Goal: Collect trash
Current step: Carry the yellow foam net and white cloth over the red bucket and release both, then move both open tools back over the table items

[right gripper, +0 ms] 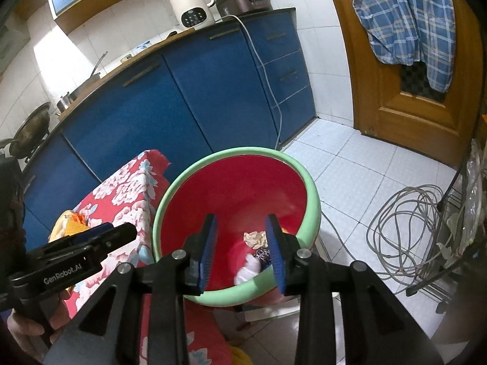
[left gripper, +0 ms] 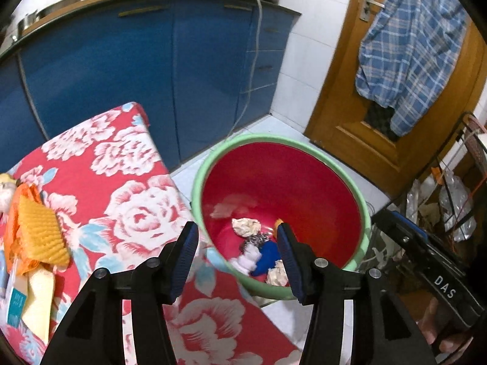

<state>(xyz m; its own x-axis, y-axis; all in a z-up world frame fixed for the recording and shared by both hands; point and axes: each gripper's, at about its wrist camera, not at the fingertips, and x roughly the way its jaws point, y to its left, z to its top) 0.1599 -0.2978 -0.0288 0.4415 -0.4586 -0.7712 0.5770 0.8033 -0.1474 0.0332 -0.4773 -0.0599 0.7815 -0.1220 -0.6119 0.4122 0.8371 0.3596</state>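
Both grippers hang over the basin with nothing between their pads: the left gripper [left gripper: 237,257] stands released, its jaws well apart, and the right gripper [right gripper: 242,252] is likewise released with a narrower gap. Below and ahead of both lies the green-rimmed red basin [left gripper: 304,149], holding the trash already collected: two crumpled paper balls [left gripper: 246,226], a white wad [left gripper: 248,258], a blue piece [left gripper: 268,255], a silvery scrap beside them, and a sliver of something orange at the right pad. What remains sits the other way, to the left of the left gripper on the table [left gripper: 127,164] with its red floral cloth: a heap [left gripper: 33,237] with a yellow ribbed piece on orange material, a cream sheet and a teal-labelled item below it; I cannot count that pile exactly. The yellow piece's long axis runs slanting down toward the basin. The left gripper is clearly the nearer one, so the next reach is likely its own, swinging leftward.
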